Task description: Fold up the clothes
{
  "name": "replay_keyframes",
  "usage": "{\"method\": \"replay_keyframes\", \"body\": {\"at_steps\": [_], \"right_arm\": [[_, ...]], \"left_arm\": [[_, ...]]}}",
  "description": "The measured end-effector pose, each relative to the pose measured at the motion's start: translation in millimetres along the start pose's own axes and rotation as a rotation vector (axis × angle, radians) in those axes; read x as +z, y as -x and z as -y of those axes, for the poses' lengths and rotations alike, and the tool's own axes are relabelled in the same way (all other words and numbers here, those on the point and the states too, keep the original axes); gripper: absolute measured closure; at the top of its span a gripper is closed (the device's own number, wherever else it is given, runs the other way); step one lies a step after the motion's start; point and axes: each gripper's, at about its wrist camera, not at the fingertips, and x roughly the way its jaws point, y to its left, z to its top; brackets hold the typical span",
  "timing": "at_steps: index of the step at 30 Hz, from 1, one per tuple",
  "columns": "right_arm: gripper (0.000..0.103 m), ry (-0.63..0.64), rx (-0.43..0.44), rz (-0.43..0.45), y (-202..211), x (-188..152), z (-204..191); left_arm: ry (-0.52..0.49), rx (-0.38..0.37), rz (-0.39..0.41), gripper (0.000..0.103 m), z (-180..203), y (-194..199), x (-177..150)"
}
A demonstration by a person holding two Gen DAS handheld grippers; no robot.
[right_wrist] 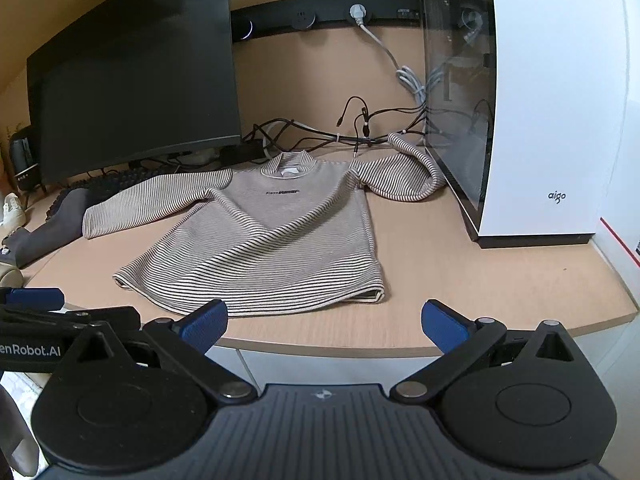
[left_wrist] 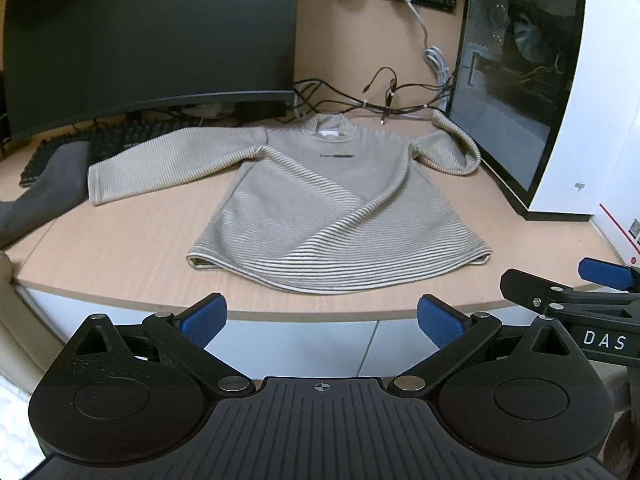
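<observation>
Nothing folded yet. Striped sweater (left_wrist: 320,204) lies flat at 12 o'clock on the worktop (left_wrist: 120,256), far sleeve bunched against the PC case (left_wrist: 560,92). Left gripper (left_wrist: 322,316) and right gripper (right_wrist: 324,322) fingers wide, empty, short of the hem.

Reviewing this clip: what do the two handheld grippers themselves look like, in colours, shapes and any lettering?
Both match: matte black bodies with a ribbed central plate, round discs either side, silver pivot pins, angled black linkages and textured blue finger pads. The left gripper has a small crosshair mark; seen from the right wrist its side reads "enRobot.AI". The right gripper shows "DAS" in white in the left view. No cables or sleeves visible.
</observation>
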Motion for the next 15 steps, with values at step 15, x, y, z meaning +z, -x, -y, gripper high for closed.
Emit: {"method": "replay_keyframes", "body": {"at_steps": [15], "right_arm": [[0.000, 0.002, 0.001, -0.031, -18.3, 3.1, -3.8]], "left_arm": [[0.007, -0.007, -0.036, 0.000, -10.4, -18.4, 5.8]]}}
